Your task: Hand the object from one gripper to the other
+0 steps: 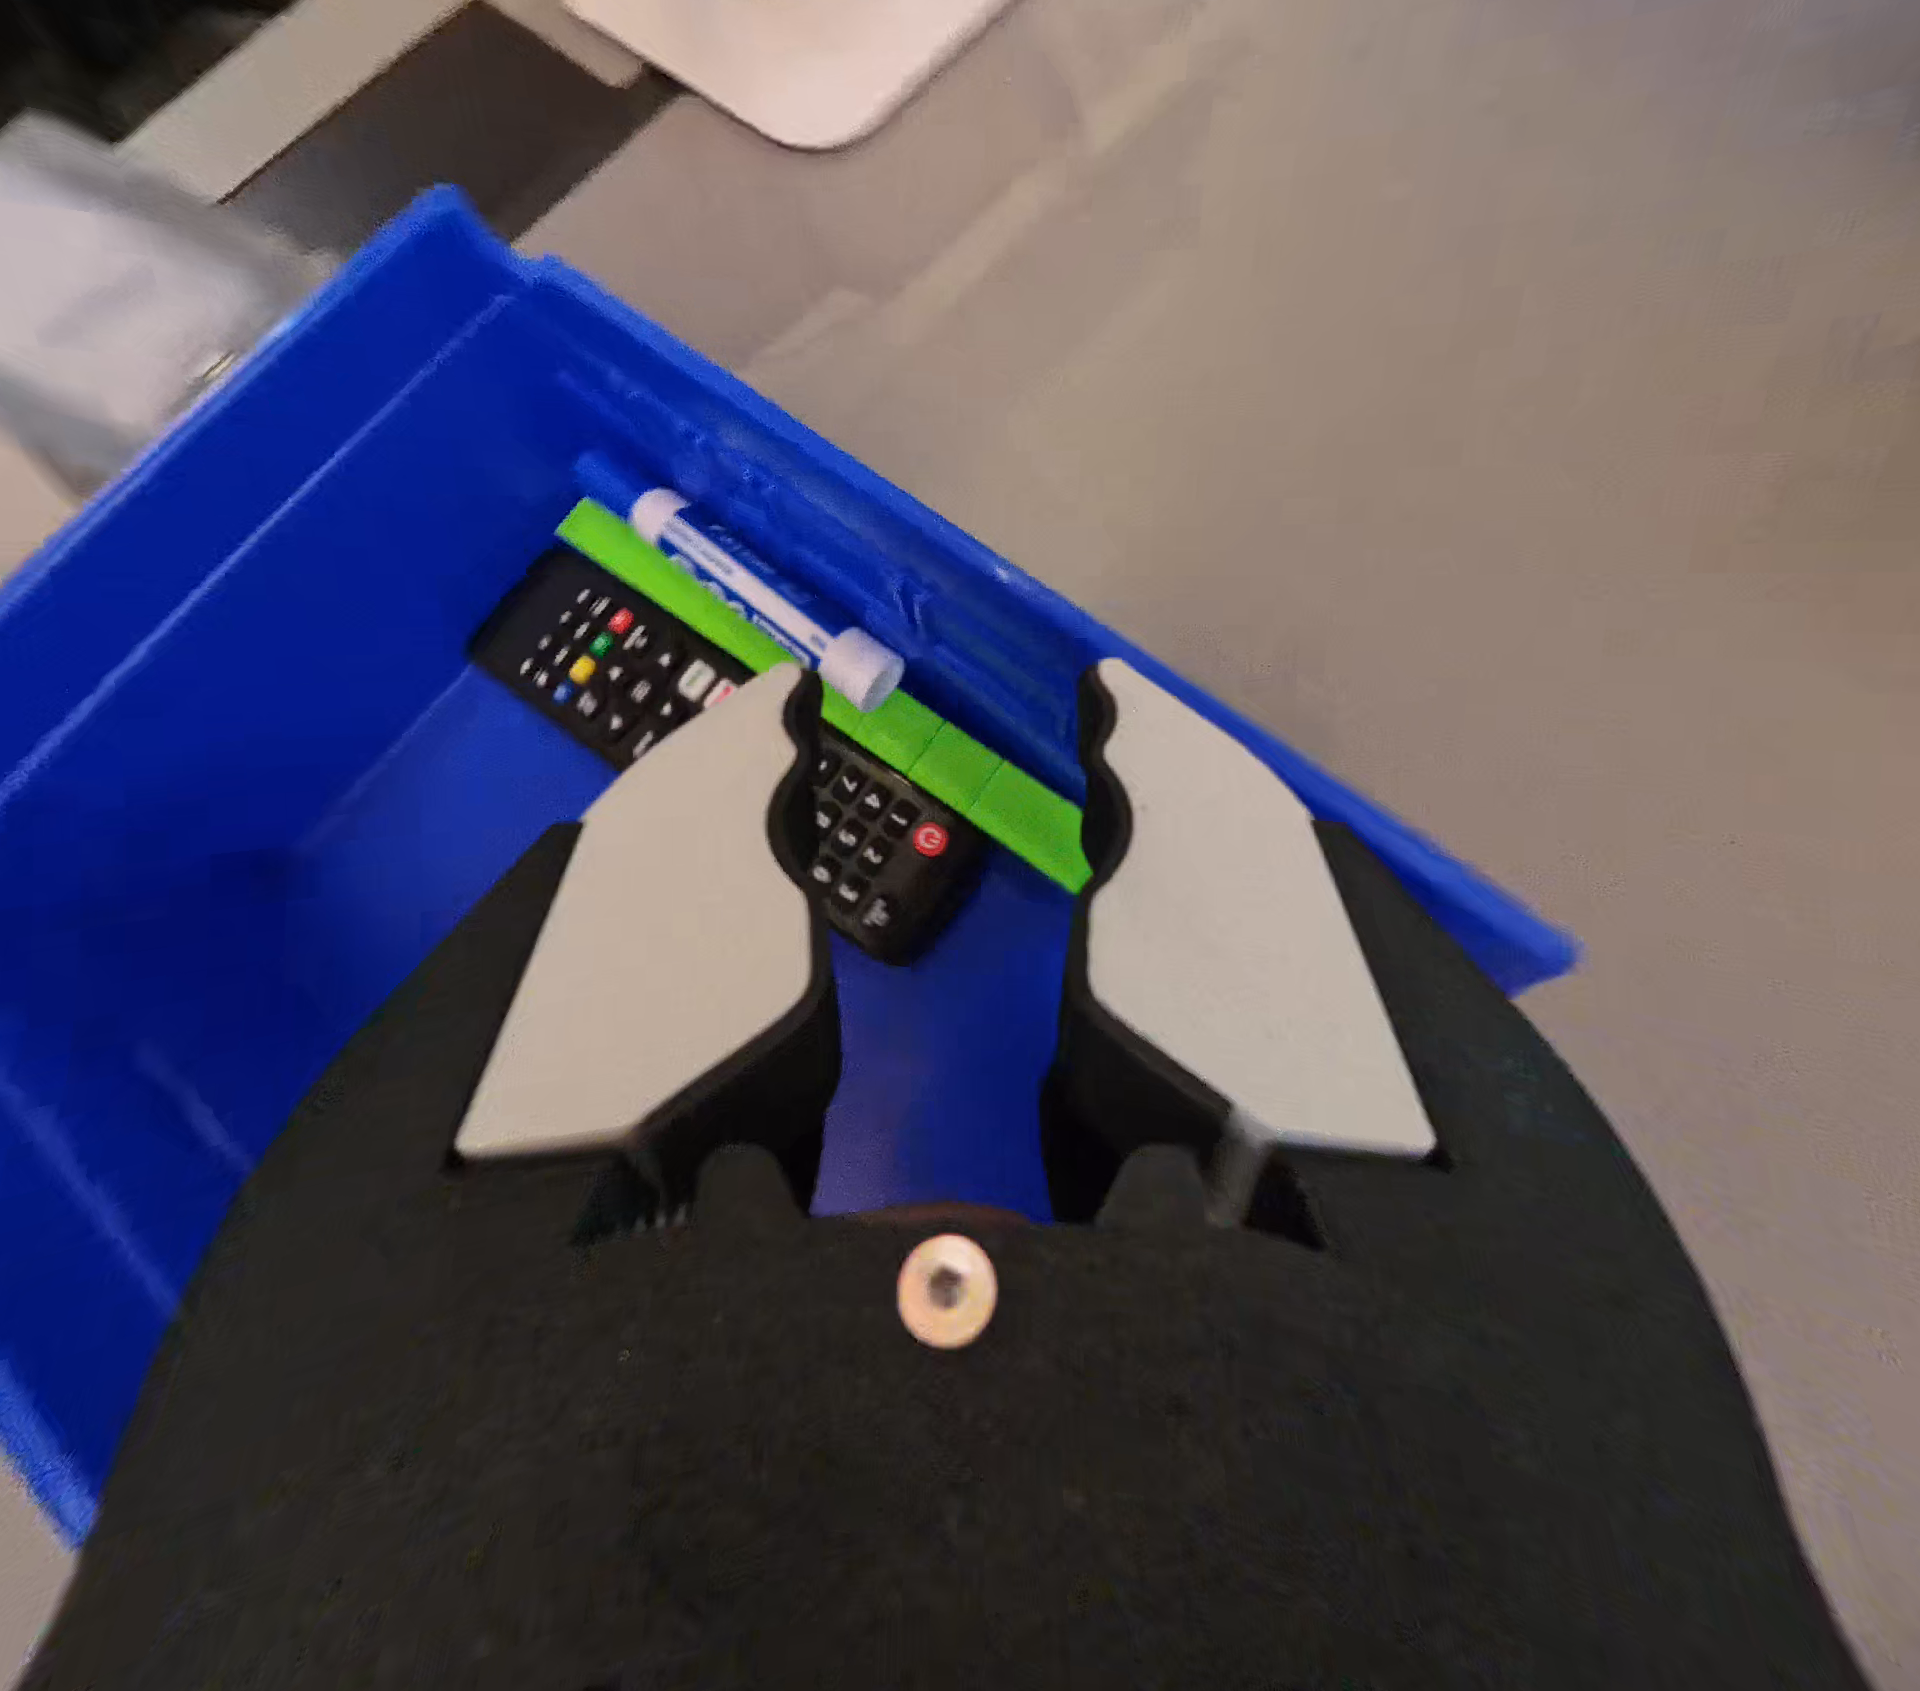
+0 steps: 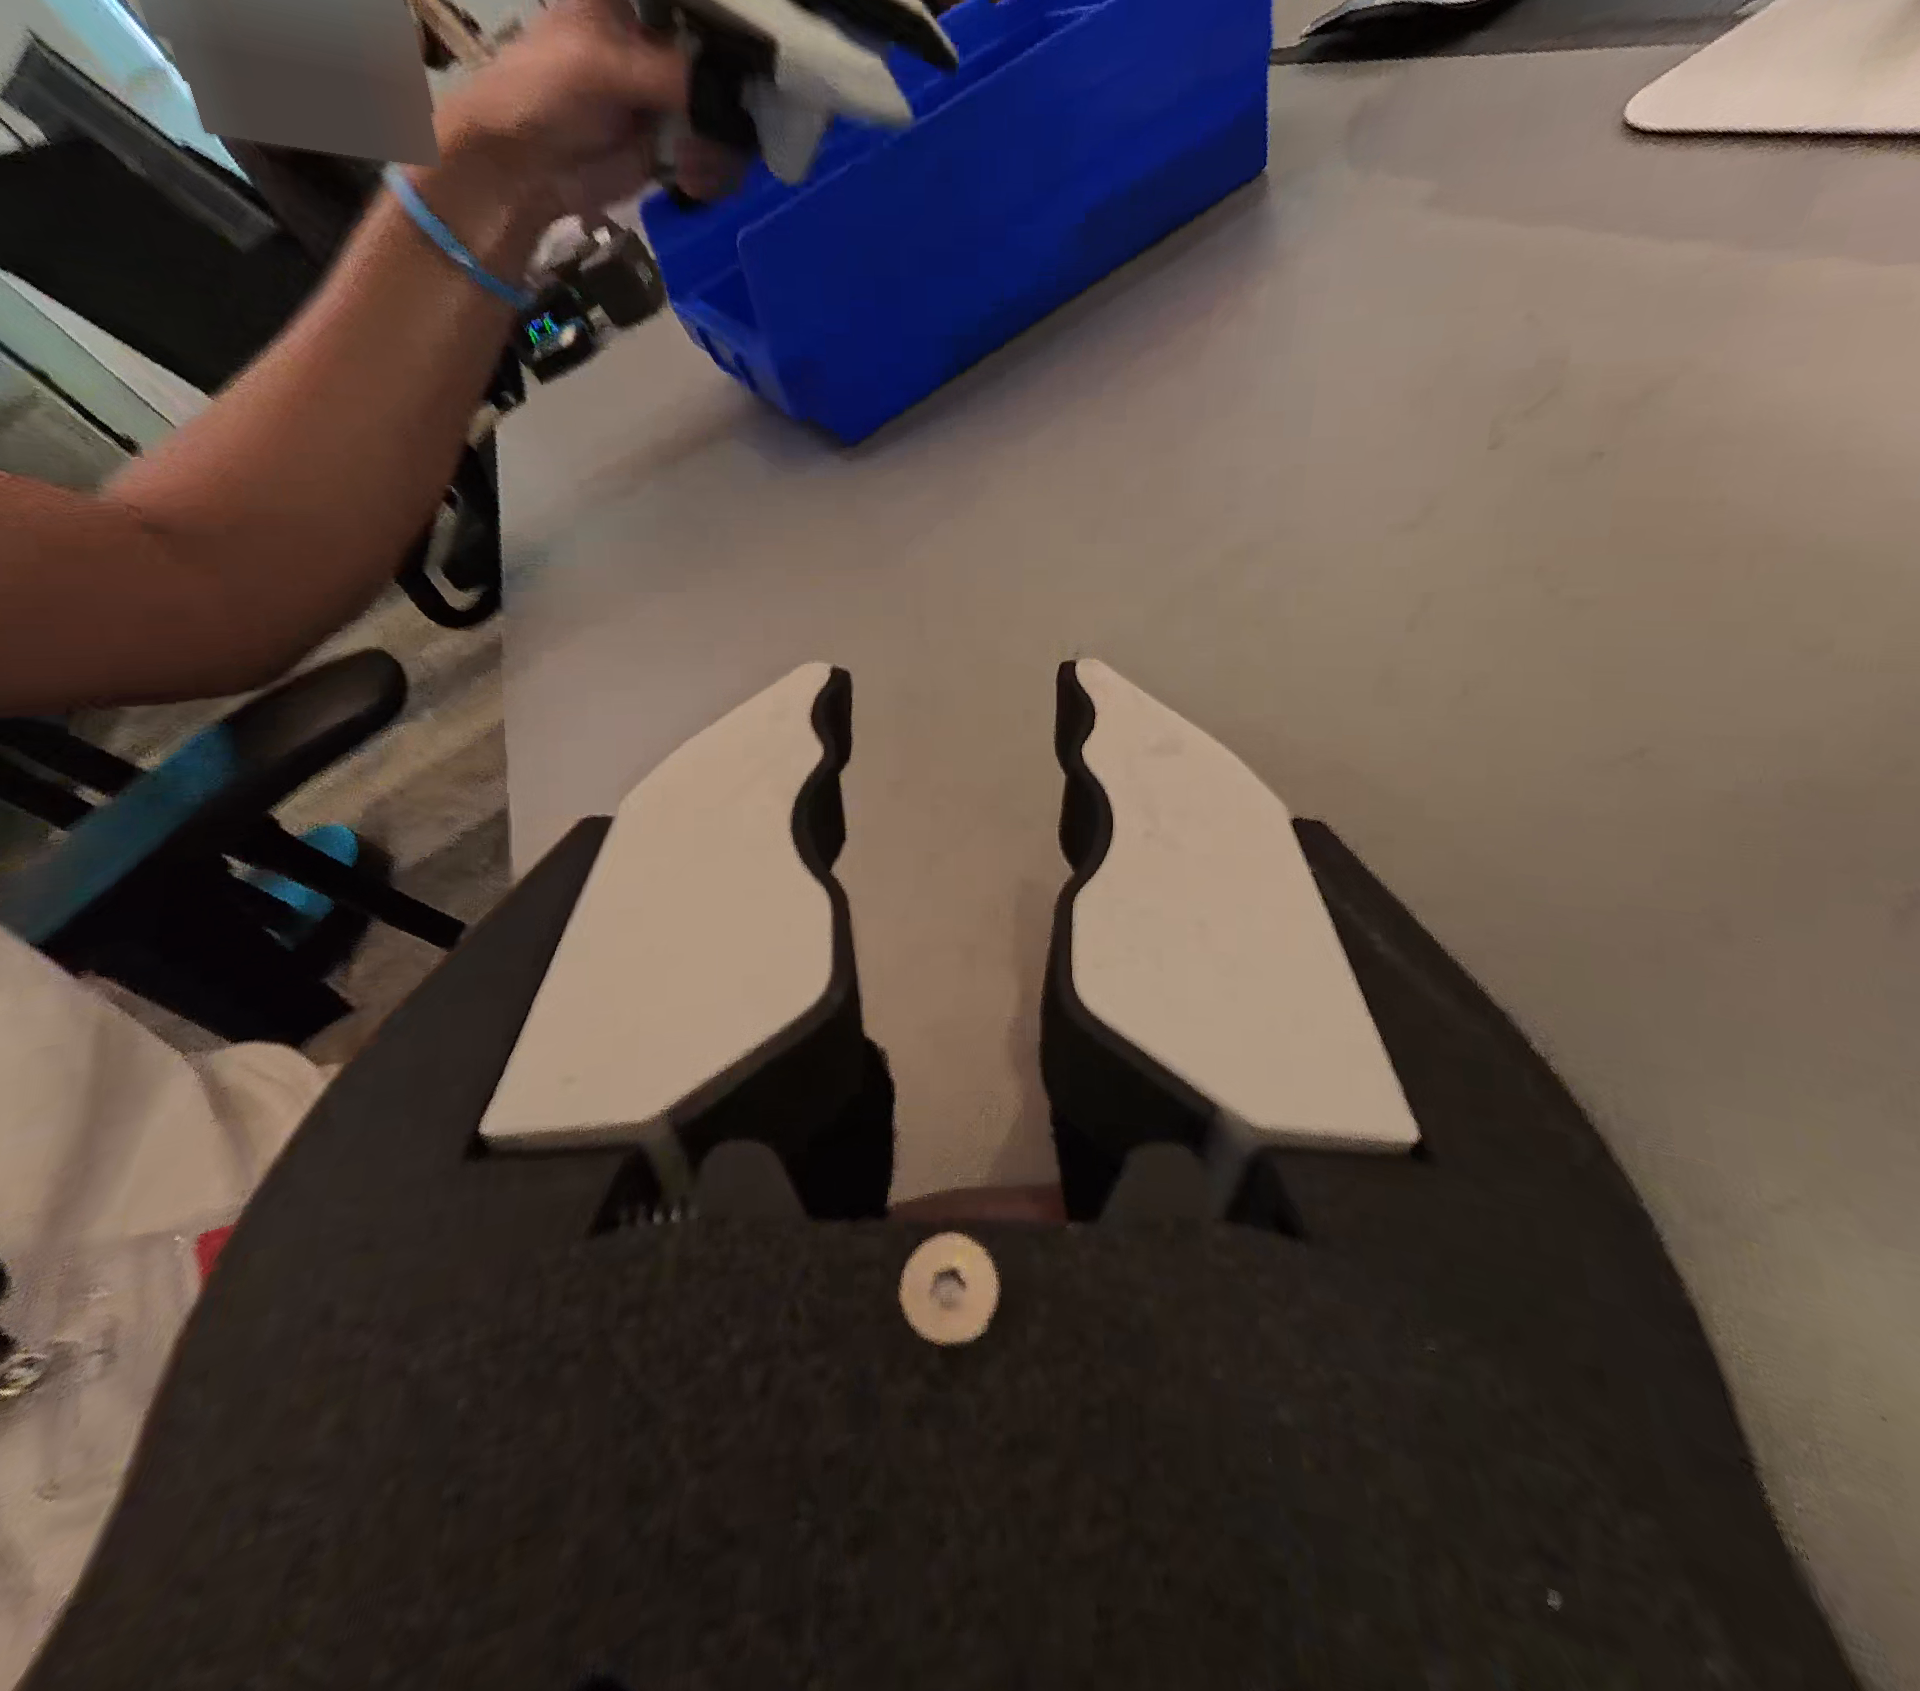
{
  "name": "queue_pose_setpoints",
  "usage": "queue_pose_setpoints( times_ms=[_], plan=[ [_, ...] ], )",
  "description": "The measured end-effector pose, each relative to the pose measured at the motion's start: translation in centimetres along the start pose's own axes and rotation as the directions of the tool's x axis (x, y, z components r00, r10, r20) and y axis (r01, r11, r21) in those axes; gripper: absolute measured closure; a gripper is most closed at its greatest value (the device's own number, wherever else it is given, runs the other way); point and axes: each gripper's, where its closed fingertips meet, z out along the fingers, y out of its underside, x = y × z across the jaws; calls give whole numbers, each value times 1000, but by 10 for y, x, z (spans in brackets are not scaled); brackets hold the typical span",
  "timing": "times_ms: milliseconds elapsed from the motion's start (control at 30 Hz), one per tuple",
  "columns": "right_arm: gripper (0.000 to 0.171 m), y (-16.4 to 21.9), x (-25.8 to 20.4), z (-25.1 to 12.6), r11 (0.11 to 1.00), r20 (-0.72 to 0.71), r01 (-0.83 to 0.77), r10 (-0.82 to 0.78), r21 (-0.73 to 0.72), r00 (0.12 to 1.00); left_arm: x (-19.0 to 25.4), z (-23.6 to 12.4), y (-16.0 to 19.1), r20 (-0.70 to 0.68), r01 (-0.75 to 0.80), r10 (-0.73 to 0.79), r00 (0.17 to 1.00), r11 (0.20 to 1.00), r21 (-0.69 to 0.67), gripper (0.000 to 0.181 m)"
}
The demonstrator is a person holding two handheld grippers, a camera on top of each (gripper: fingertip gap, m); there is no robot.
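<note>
- the big grey table [image 2: 1455,602] is smooth, with lots of room.
- the deep blue plastic bin [image 1: 260,602] sits on it.
- the left gripper [image 1: 940,685] hangs wide open over the bin, holding nothing.
- the right gripper [image 2: 954,675] waits well apart, partly open, empty.
- the long black plastic remote [image 1: 873,841] lies in the bin: likely light, hard, a bit slippery. grab its narrow sides near the middle.
- a thin green block [image 1: 935,742] and a white marker tube [image 1: 758,592] lie just beside it.

No legible text; marker [image 1: 767,599] label and remote [image 1: 727,737] key symbols just ahead of left jaws blur out.
</note>
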Motion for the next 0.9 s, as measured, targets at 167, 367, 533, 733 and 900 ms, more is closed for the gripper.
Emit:
queue_pose_setpoints(
  times_ms=[167,367,533,733,900],
  plan=[
    [134,-6,11,-4,986,41,-158,155,58,987,-18,37,19,-147,-198,186,971,978,-71,119],
    [130,-14,10,-2,950,170,-298,280,90,945,-42,62,20,-220,-347,313,924,928,-136,101],
    [126,-10,-2,1,959,235,-282,265,42,935,-58,72,5,-259,-493,449,855,859,-138,89],
    [125,-5,-10,1,960,299,-279,269,-9,916,-68,85,4,-328,-500,427,843,847,-179,84],
    [125,-5,-11,0,946,348,-321,314,-37,883,-63,82,8,-408,-504,401,821,843,-186,82]
  ],
)
